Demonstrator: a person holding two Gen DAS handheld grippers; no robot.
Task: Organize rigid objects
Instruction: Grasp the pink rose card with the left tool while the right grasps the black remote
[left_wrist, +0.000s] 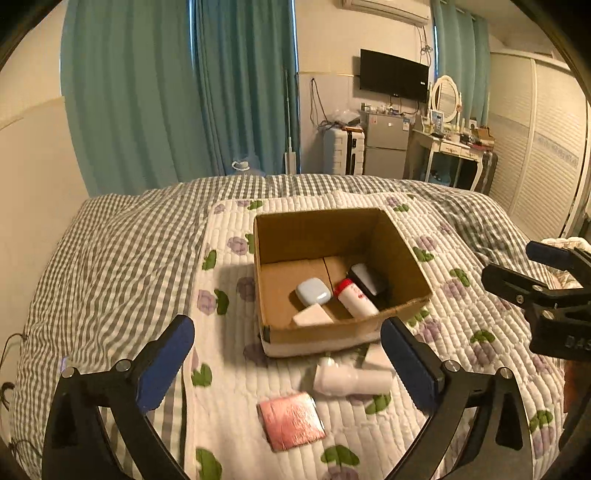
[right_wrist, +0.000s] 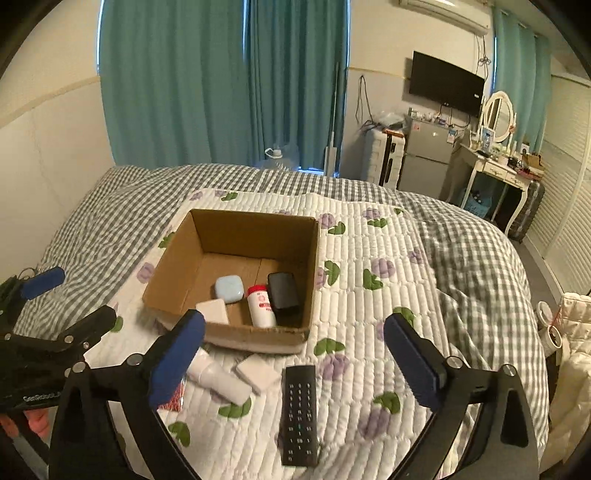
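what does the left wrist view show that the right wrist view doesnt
Only the left wrist view shows the whole pink foil-wrapped square packet. Only the right wrist view shows the black remote control and a white rectangular block lying clear on the quilt. Both show the open brown cardboard box holding four items, the white plastic bottle in front of it, and open, empty tongs.

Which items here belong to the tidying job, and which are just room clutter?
Job: cardboard box holding blue case, white block, red-capped bottle, black case; still outside on the quilt: remote, white bottle, white bar, pink square.

Lying about: TV, fridge, mirror.
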